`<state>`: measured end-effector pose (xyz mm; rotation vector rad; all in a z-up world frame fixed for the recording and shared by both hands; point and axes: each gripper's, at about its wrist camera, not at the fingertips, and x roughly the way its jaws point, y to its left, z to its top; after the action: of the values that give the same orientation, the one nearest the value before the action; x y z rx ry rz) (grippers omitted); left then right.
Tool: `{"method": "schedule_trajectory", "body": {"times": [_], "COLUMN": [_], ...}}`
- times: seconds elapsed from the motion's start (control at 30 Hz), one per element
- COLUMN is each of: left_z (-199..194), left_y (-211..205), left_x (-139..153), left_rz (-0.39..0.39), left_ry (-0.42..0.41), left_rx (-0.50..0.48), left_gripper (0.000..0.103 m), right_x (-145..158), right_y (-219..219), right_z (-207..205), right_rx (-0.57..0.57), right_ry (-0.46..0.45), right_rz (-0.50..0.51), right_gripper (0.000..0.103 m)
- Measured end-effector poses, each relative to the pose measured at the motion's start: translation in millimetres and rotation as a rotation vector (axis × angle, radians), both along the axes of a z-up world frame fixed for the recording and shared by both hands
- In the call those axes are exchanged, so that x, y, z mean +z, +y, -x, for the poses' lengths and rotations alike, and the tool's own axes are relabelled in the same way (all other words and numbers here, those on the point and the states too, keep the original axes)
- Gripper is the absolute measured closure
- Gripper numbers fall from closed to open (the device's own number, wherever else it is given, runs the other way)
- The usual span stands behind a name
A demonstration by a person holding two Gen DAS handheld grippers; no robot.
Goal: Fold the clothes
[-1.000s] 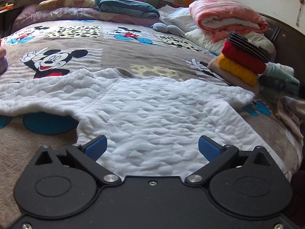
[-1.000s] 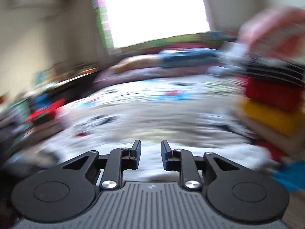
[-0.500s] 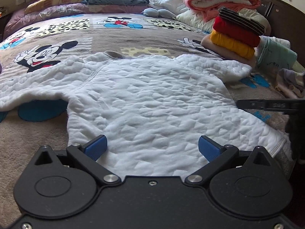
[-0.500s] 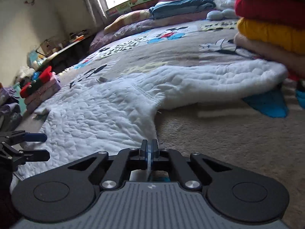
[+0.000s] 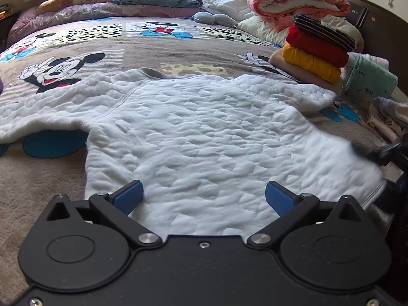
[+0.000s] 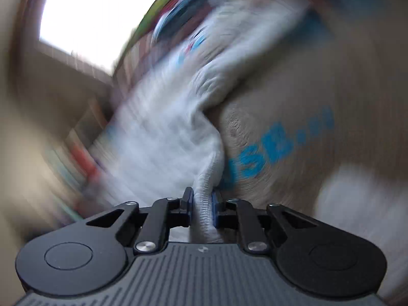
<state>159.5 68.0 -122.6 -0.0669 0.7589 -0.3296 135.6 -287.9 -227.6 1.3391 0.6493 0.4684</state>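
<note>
We see a white quilted sweatshirt (image 5: 193, 132) spread flat across the lower middle of the left wrist frame, on a bed with a Mickey Mouse blanket (image 5: 76, 58), its neckline toward the top of the frame and its 2 sleeves running off to the left and right edges. We hold the left gripper (image 5: 204, 195) wide, its blue pads apart above the hem and gripping nothing. The right gripper (image 6: 201, 204) is clamped on the ribbed hem (image 6: 204, 204), which bunches between its pads at the lower centre of the blurred right wrist frame.

We judge the fabric soft, thick and light: it will sag and drape rather than hold a line, and the padded knit should not slip from the pads. The ribbed hem and the seams look like the firmest places to pinch. A stack of folded garments (image 5: 316, 51) sits at the upper right.
</note>
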Motion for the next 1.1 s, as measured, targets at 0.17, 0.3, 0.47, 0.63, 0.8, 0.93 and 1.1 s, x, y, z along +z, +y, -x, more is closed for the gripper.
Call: {"method": "schedule_trajectory", "body": {"times": [0.17,0.3,0.47,0.63,0.8,0.93,1.1], "left_z": [3.1,4.1,6.2,8.3,17.2,18.6,14.4], "left_y": [1.8,-1.3,-1.8,-8.6,-11.9,-21.9,-13.7], "left_x": [0.2,-1.2,3.2,2.8,12.5,11.9,11.1], "left_rz": [0.008,-0.006,0.007,0.003,0.033,-0.001,-0.018], "left_ry": [0.007,0.009,-0.001,0.003,-0.035,-0.032,-0.042], "left_rx": [0.007,0.002,0.001,-0.007,-0.011,-0.044,0.002], "left_gripper": [0.0,0.0,0.0,0.0,0.0,0.0,0.001], "right_x": [-39.6,-14.1,51.7,70.1,41.6,17.9,23.2], "right_y": [2.3,11.1,41.8,75.6,56.2,38.6,27.7], "right_z": [21.9,19.7,29.1,26.2,28.5,31.0,37.3], "right_rx": [-0.075,-0.044,0.016,0.109,0.075,0.042,0.044], "right_ry": [0.082,0.107,-0.062,-0.143,-0.028,0.067,0.096], "right_rz": [-0.187,0.048,0.548,0.879,0.599,0.352,0.32], "right_gripper": [0.096,0.09,0.049,0.061,0.084,0.092,0.06]}}
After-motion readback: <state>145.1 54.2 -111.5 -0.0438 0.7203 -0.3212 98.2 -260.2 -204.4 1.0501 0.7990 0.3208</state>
